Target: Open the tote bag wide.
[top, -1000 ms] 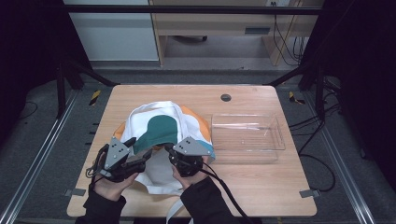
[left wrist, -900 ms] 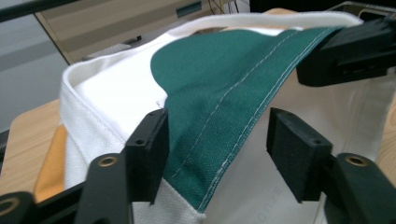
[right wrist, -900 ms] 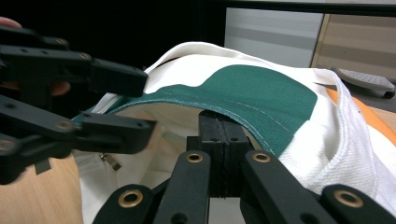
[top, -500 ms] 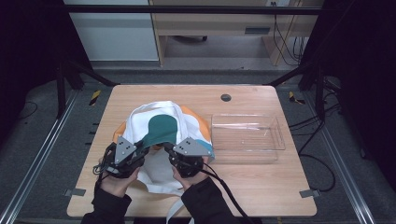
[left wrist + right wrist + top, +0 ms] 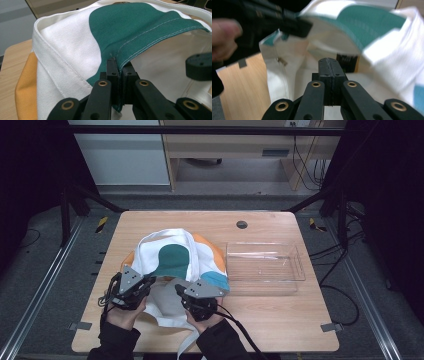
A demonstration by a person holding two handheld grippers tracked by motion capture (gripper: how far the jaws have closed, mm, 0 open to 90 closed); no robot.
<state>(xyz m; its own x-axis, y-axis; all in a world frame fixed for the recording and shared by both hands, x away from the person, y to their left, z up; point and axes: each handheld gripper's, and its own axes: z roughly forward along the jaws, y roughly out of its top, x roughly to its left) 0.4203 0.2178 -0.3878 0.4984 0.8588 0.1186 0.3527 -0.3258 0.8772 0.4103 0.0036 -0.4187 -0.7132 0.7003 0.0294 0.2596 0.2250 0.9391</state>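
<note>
White canvas tote bag (image 5: 175, 265) is lying near the table's (image 5: 280, 320) front-left edge; the left gripper (image 5: 117, 65) is clamping its green hem, lifting the mouth open. The right gripper (image 5: 329, 65) is pressed together inside, apparently gripping nothing. Nothing is bagged yet.

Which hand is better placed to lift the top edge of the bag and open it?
Left. The left tool is already shut on the green hem of the bag, at its mouth. The right tool is shut, with no cloth visibly between its jaws.

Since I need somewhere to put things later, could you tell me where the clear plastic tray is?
In the high view, the clear plastic tray sits on the table's right half, just right of the cloth bag.
</note>
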